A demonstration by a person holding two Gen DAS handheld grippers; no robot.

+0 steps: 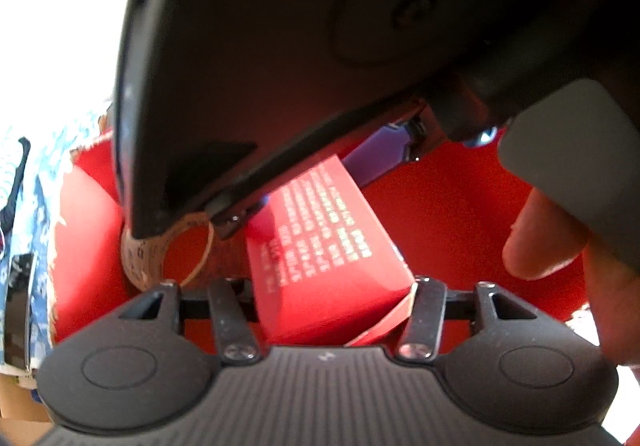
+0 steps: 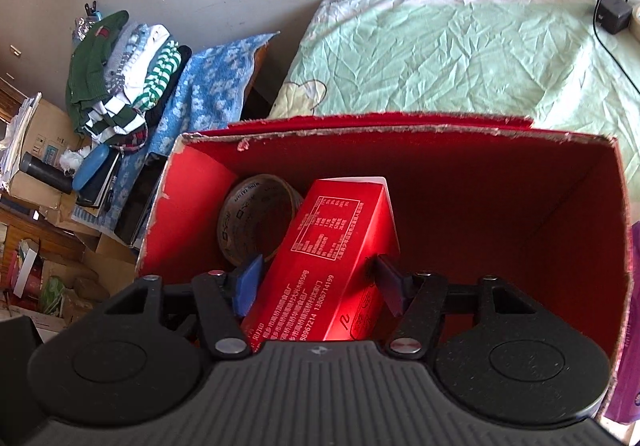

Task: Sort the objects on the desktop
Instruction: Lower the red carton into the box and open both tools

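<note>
An open red box [image 2: 580,206] holds a roll of tape [image 2: 248,222] at its left and a red carton [image 2: 332,246] with white print leaning beside the roll. My right gripper [image 2: 318,280] reaches into the box, its blue pads [image 2: 248,286] touching both sides of the carton. In the left wrist view the same carton [image 1: 328,246] fills the gap between the finger bars of my left gripper [image 1: 332,282]; its pads are hidden, so I cannot tell whether they press. The right gripper's black body [image 1: 280,46] hangs just above, held by a hand [image 1: 560,238]. The tape roll [image 1: 168,254] shows at left.
Behind the box lies a bed with a green sheet [image 2: 460,54] and a black charger [image 2: 614,16]. To the left are folded clothes [image 2: 120,66] on a blue floral towel [image 2: 208,94], a dark flat device [image 2: 140,202] and cardboard boxes [image 2: 40,174]. A purple packet [image 2: 628,326] sits right of the box.
</note>
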